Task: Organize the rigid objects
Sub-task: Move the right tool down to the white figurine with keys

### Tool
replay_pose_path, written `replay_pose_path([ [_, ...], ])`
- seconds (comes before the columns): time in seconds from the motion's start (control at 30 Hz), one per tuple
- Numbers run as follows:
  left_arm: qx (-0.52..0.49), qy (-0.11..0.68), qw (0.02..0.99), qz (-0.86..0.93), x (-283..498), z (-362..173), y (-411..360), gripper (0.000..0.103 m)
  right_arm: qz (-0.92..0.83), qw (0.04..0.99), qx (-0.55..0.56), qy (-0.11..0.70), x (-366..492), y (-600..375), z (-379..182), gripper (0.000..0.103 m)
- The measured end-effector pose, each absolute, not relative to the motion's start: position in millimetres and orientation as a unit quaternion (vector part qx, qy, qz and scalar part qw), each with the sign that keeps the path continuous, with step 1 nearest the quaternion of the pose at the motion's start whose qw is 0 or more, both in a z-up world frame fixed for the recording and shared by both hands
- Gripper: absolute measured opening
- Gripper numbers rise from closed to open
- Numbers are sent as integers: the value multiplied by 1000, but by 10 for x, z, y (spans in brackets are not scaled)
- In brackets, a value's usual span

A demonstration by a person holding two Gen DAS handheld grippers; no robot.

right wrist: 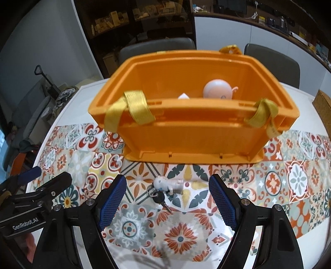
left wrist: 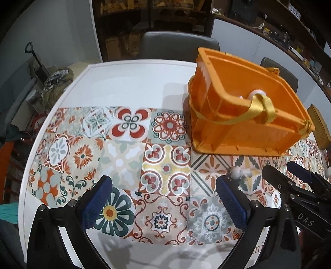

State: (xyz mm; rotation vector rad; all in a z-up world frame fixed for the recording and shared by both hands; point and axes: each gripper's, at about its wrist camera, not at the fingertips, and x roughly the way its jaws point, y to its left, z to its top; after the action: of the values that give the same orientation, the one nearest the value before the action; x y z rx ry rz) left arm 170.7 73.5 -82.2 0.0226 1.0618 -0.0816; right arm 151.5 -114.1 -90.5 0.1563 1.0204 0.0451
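Overhead, both tongs (left wrist: 163, 192) (right wrist: 167, 192) gape empty above a tile-patterned mat (right wrist: 289, 180) on a white table (left wrist: 128, 82), shelves (right wrist: 124, 18) behind.

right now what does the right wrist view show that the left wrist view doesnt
Only the right wrist view shows the key on the figurine keychain, and the round pink toy plainly inside the orange bin. Only the left wrist view shows the bin's left end wall and the bare white table beside it. Both show the bin, yellow straps, figurine and patterned mat, with both grippers open.
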Motion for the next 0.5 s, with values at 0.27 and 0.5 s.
replay_pose_path([
  [0.27,7,517,855,-37,1736,-1007,757,102,29,863,76,499,1544,-1077,-1130,82],
  [0.5,31,524,851,-27,1780,-1176,727,102,22,857,76,509,1633,-1053,-1307,82],
])
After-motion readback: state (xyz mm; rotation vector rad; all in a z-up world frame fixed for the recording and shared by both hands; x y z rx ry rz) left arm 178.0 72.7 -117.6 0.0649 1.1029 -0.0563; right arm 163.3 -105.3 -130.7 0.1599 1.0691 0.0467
